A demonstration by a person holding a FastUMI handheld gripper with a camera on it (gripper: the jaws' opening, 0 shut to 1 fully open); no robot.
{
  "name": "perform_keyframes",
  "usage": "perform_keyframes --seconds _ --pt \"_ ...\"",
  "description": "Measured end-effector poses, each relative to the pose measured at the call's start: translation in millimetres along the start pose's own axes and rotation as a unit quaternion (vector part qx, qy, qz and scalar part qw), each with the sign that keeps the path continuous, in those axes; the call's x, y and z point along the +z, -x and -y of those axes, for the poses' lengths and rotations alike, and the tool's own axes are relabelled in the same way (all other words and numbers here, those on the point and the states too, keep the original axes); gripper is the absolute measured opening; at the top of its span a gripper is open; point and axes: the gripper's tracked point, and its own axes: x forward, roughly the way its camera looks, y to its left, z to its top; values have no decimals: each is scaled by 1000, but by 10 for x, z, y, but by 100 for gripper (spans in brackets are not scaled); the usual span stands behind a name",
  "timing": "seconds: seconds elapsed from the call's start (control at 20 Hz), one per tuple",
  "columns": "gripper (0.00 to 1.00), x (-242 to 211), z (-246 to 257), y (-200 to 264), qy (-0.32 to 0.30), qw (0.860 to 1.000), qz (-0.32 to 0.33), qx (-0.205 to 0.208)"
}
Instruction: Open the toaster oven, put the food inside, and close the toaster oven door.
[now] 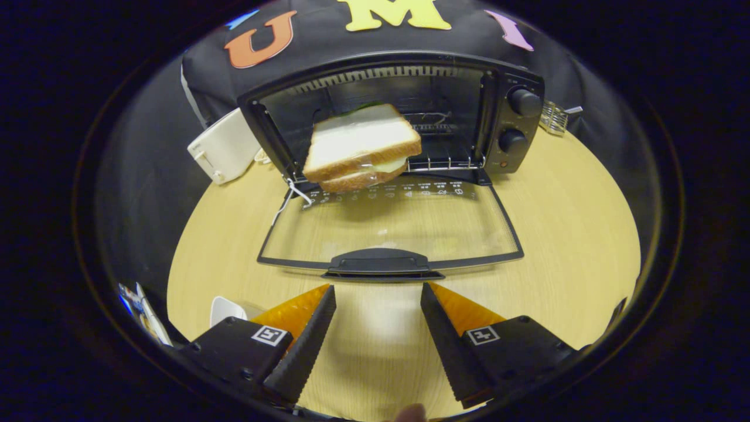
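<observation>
sandwich half in, door still down

while resting at the mouth of the toaster oven [387, 117], sandwich [360, 146] looks blurred and tilted, with its front corner out over the hinge line and its back part over the wire rack [445, 164]. cannot tell if it lies fully on the rack or is only partly supported; judged as not yet pushed deep enough for the door to close freely.

glass door [387, 225] folded down flat toward the gripper, lying just above the round wooden table [562, 223], with door handle [381, 264] just ahead of the fingertips. placed so probably because an open door gives free way to the rack.

gripper [378, 305] spread wide and holding nothing, only bare table between the fingers [304, 337]. held low over the table, pointing straight at the oven, centred on the handle, well apart from the sandwich. seems a good pose either to go forward and push the food in, or to come under the handle and lift the door.

white toaster [225, 146] standing just left of the oven, two knobs [518, 120] on the oven's right panel. small white thing [225, 308] beside the left finger, too cut off to name.

risk, as judgement: closing now may pinch the sandwich corner.
</observation>
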Motion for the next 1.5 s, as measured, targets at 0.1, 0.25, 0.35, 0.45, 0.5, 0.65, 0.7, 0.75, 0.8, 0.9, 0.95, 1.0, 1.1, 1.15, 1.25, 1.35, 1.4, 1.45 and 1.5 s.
perform_keyframes --seconds 0.1,0.25,0.35,0.45,0.5,0.65,0.7,0.75,0.8,0.9,0.95,1.0,1.1,1.15,1.25,1.35,1.4,1.45,1.5 --pt "96 2 7 -40 -4 1000 5 -10" --pt "96 -24 24 -42 24 999 18 -30" --pt "96 -52 34 -54 45 998 21 -42" --pt "96 -49 29 -62 45 998 24 -47" --pt "96 -52 28 -58 43 998 24 -49" --pt "96 -41 28 -70 39 997 26 -56" --pt "96 -32 28 -71 40 997 28 -60" --pt "96 -24 29 -77 37 997 30 -65" --pt "96 -1 29 -80 32 996 33 -71" --pt "96 109 6 -94 33 996 39 -78" --pt "96 88 3 -59 30 996 35 -80" --pt "97 77 -7 -53 24 996 30 -79" --pt "97 150 -12 10 28 996 43 -77" --pt "97 200 -27 73 33 995 56 -78" --pt "97 299 -66 203 35 994 71 -79" --pt "97 395 -82 273 15 995 71 -73" --pt "97 427 -101 300 14 995 69 -72" --pt "97 480 -105 337 20 994 76 -73" --pt "97 552 -119 383 22 994 83 -71"
